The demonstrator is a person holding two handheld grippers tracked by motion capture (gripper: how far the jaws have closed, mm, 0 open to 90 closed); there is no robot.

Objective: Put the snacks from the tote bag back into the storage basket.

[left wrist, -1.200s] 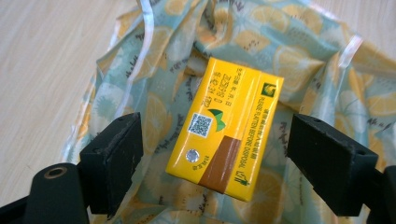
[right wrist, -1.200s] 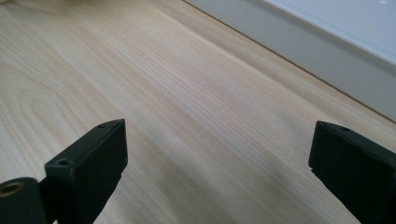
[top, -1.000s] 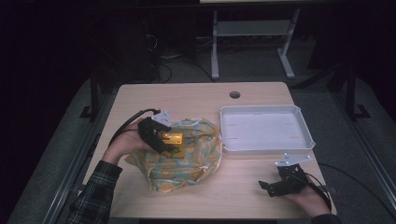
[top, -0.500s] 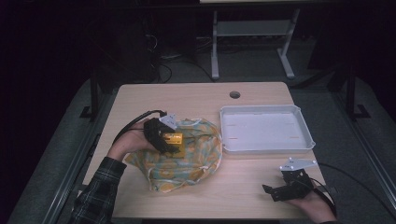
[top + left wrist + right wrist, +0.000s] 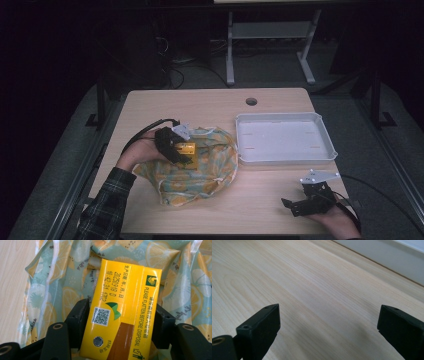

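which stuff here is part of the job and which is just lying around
In the job:
- yellow carton, between the jaws of the left claw, which have just been closing on it
- lemon-print bag under the carton

Lying about:
- white tray, nothing in it
- right claw, open over bare table

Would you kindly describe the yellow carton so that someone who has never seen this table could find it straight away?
Start at the wooden table and look to the left of the white tray, where a bag printed with lemon slices lies crumpled. Over it, the left gripper has just closed onto a small carton. It is the one bright yellow, flat-sided box, with a brown stripe and a square code.
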